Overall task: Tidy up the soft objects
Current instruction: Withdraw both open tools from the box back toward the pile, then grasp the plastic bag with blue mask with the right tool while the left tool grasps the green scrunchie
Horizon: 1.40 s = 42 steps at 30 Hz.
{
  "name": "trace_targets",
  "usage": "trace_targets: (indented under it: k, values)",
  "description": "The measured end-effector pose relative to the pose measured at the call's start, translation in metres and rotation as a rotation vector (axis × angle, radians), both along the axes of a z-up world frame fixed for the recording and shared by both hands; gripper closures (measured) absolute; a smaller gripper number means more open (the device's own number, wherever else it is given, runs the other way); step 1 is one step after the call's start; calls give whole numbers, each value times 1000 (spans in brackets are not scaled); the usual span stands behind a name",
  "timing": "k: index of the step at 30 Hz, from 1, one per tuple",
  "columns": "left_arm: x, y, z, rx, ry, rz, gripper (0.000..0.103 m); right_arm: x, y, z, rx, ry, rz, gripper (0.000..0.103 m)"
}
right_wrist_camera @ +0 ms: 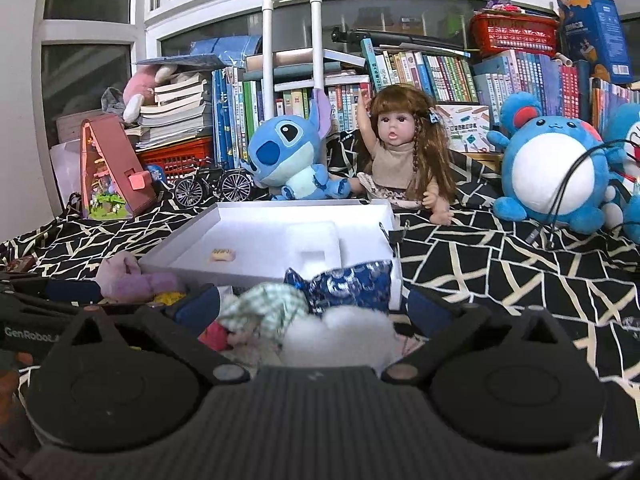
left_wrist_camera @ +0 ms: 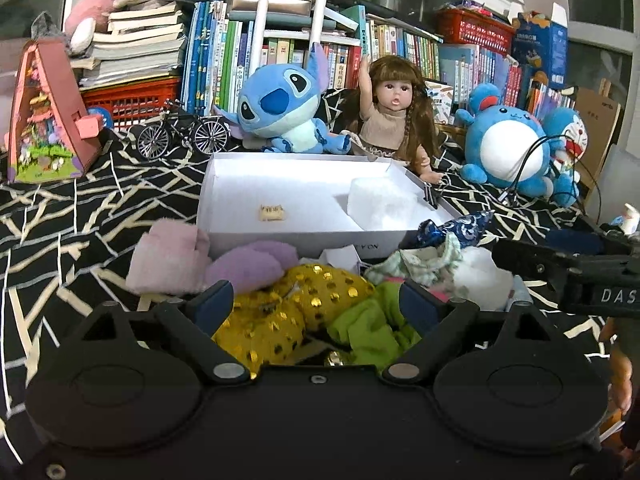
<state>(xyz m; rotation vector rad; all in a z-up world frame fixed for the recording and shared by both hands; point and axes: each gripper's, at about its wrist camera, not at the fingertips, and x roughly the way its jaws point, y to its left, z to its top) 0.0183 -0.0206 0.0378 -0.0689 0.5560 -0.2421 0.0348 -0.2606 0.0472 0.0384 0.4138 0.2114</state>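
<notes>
Left wrist view shows your left gripper point(left_wrist_camera: 316, 308) released, its jaws spread wide over the gold-spotted piece point(left_wrist_camera: 280, 320) and the green cloth point(left_wrist_camera: 372, 328), touching neither that you can tell. Right wrist view shows your right gripper point(right_wrist_camera: 314, 312) released too, wide apart above the white fluff point(right_wrist_camera: 340, 336) and the checked cloth point(right_wrist_camera: 264, 308), with nothing pressed between the pads. All the soft pieces lie heaped on the patterned cloth point(left_wrist_camera: 80, 208) just in front of the white box point(left_wrist_camera: 248, 168), the blue satin pouch point(right_wrist_camera: 348, 284) leaning against its near wall; the pink pad point(left_wrist_camera: 168, 260) and purple pad point(left_wrist_camera: 248, 268) sit to the left. Inside the box only one white fluffy piece point(left_wrist_camera: 376, 204) and a small tan item point(left_wrist_camera: 272, 213) rest. You appear to be between picks, choosing the next piece. Next, settle one gripper onto a single piece, clench on its bulk rather than a loose edge, and lift it clear of its neighbours into the box.
</notes>
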Motion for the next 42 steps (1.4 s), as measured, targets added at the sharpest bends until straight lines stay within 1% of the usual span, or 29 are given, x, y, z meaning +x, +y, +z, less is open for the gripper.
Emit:
trace_targets:
  k: [4,16,26,36,42]
  values:
    - [-10,4,-5,-33,8,1,13,-11,-5,-8,5,-4,-8,0]
    - [-33,1,-21,7,17,10,13,-29,-7,-27,-29,3,-12,0]
    - [-38,-3,-33,22,49,-6,13,-35,-7,-37,-82,8,-13,0]
    - [-37,-14,-34,1,59,-55,14,-32,-10,-48,-100,34,-32,0]
    - [-29,-24,-36,-4,66,-74,15,-30,-9,-51,-113,44,-28,0]
